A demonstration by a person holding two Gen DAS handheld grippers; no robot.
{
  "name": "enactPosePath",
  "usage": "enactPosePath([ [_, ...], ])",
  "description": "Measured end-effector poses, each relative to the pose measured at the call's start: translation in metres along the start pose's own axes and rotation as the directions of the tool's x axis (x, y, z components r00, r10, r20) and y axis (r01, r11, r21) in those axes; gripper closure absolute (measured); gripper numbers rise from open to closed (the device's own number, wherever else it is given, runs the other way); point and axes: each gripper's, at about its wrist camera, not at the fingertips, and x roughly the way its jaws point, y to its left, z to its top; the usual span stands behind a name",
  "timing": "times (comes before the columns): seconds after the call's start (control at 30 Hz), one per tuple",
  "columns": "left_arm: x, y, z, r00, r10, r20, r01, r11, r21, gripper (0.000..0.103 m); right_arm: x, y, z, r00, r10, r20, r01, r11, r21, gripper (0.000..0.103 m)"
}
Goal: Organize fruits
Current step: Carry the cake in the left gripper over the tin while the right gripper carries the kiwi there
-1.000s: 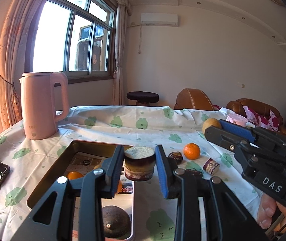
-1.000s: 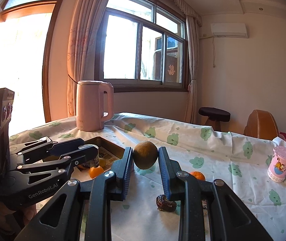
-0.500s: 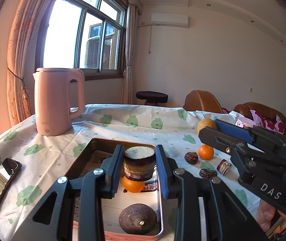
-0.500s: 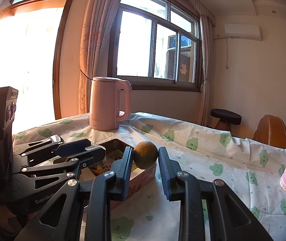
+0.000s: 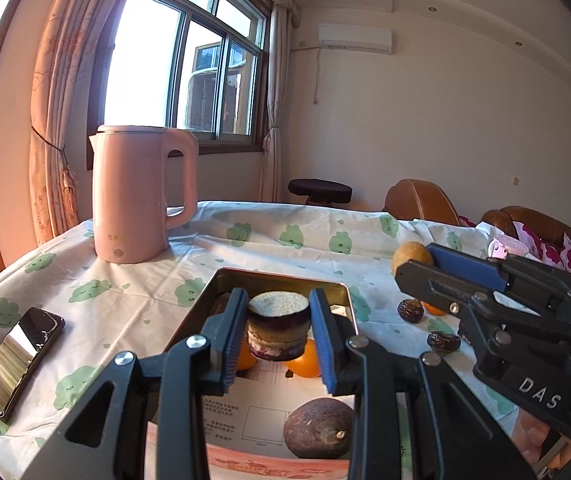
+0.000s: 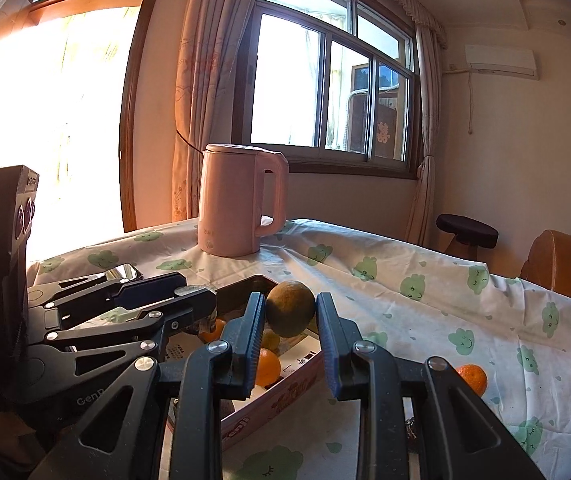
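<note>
A small layered cake (image 5: 279,330) sits clamped between the pads of the left gripper (image 5: 278,338), held above the open tin box (image 5: 221,285), where two oranges (image 5: 303,364) and a dark round fruit (image 5: 319,428) lie. The right gripper (image 6: 290,326) pinches a brownish-green round fruit (image 6: 290,314) over the box's edge. Dates (image 5: 410,310) and another orange (image 6: 472,378) lie on the cloud-print tablecloth (image 5: 133,304), with a pink kettle (image 5: 137,192) and a phone (image 5: 19,360) nearby.
</note>
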Motion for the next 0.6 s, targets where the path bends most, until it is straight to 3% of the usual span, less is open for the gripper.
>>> enactPosePath([
  [0.6, 0.012, 0.029, -0.008, 0.995, 0.053, -0.087, -0.056, 0.998, -0.039, 0.07, 0.046, 0.021, -0.02, 0.988, 0.078, -0.13, -0.077, 0.997, 0.012, 0.075],
])
